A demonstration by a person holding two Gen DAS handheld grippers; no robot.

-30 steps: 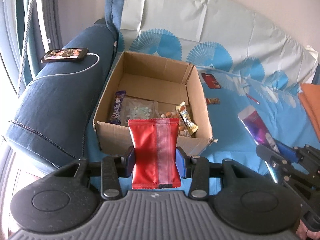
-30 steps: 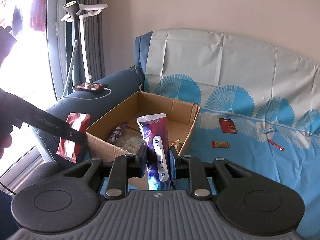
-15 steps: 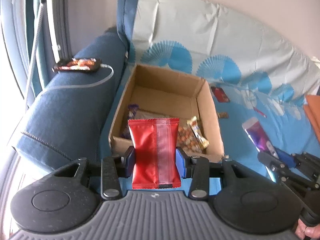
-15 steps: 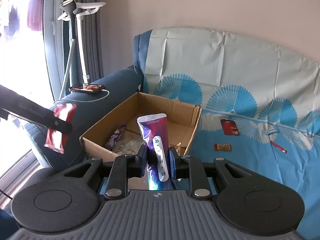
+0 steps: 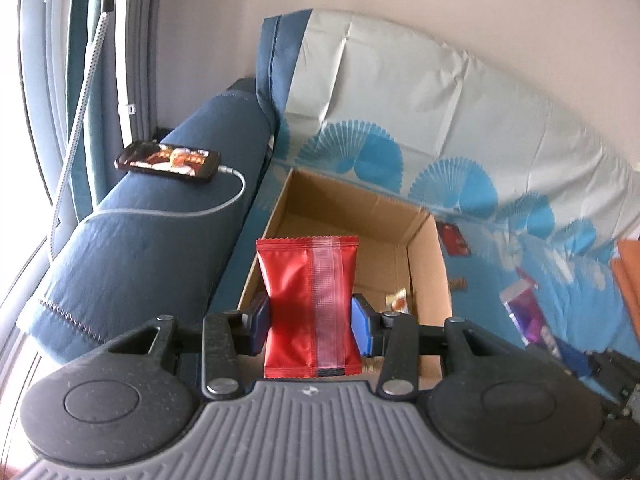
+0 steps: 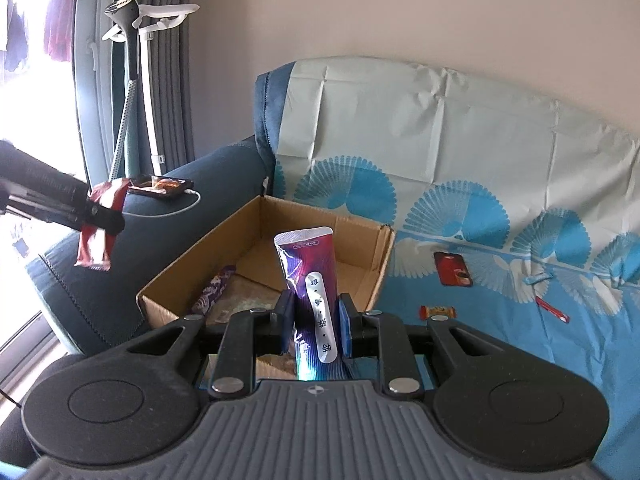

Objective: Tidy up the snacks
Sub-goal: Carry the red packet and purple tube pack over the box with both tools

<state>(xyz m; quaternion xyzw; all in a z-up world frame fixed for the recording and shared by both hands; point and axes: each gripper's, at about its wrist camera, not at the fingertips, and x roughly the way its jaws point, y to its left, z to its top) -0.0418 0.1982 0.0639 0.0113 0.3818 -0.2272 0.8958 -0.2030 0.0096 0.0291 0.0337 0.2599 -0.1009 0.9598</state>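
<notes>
Both tongs are loaded: the left tongs (image 5: 311,322) grip a red packet (image 5: 308,304) upright, the right tongs (image 6: 316,326) a purple pouch (image 6: 310,280). The cardboard box (image 6: 184,270) lies just ahead and below both, nearer the right.

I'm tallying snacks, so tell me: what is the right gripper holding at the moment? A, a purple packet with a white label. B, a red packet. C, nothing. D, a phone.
A: the right gripper is closed on the purple packet, upright between its pads, in front of the cardboard box.
</notes>
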